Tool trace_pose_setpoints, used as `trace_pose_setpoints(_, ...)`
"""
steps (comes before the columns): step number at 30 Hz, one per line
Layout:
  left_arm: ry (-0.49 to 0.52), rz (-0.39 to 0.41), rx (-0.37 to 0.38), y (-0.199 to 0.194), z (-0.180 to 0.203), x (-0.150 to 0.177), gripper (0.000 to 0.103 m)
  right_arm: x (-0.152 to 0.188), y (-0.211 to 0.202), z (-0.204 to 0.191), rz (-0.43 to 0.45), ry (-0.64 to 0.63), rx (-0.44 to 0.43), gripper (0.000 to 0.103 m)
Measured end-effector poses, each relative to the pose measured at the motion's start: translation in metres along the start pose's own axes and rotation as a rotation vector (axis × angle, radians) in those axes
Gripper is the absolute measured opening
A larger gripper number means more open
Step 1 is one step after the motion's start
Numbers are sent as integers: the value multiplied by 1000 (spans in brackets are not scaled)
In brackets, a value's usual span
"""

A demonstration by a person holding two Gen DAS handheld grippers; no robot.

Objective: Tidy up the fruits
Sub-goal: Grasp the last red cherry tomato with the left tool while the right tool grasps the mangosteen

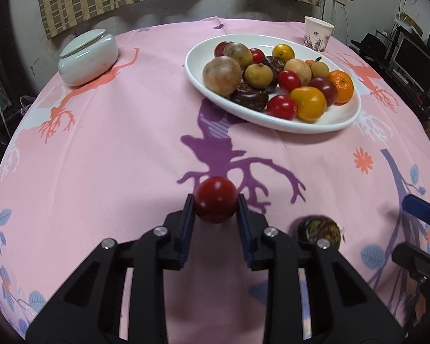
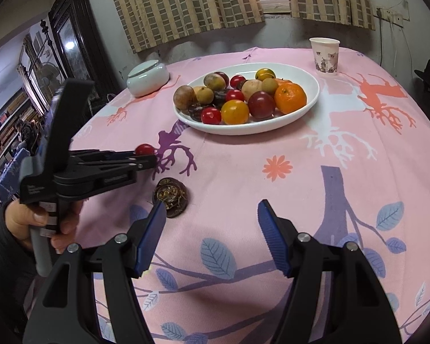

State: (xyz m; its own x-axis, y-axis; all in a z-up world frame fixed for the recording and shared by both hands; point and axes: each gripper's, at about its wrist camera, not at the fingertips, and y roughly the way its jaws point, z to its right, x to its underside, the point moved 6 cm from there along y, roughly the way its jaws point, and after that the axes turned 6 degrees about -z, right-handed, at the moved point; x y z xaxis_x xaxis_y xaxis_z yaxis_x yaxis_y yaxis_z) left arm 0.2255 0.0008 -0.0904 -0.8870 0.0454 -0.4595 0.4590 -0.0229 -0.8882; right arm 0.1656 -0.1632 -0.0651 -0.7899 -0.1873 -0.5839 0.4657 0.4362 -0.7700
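My left gripper [image 1: 215, 204] is shut on a small red tomato [image 1: 215, 199] just above the pink tablecloth; the right wrist view shows that tomato [image 2: 145, 149] at the left gripper's tips [image 2: 146, 154]. A dark brown water chestnut [image 1: 319, 230] lies on the cloth right of it, also the chestnut [image 2: 170, 196] close to my right gripper's left finger. My right gripper [image 2: 212, 223] stands open with nothing between its fingers. A white oval plate [image 1: 338, 117] further back holds several mixed fruits: tomatoes, longans, an orange [image 2: 290, 98], dark chestnuts.
A white lidded jar [image 1: 87, 57] stands at the back left, a paper cup [image 1: 317, 33] at the back right beside the plate. A person's hand [image 2: 28, 220] holds the left gripper's handle. The tablecloth [image 2: 301, 172] drops off at the table's rounded edges.
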Motion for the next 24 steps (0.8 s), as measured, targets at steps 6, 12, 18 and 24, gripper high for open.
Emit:
trace_pose_setpoints(6,-10,35,17,-30,-16,16,29,8,16,-15,-62,-47,4,67)
trace_pose_setpoints(12,-15,40,18,-42,-29,25,29,10,30,-31,-102,-80,27,67)
trace_pose_setpoints(18,-27,52,28,-51,-41,34,29,3,56,-47,-149,-139,94,67)
trace_pose_setpoints(24,-42,53,26,-54,-51,37,29,-11,77,-56,-159,-158,122,67)
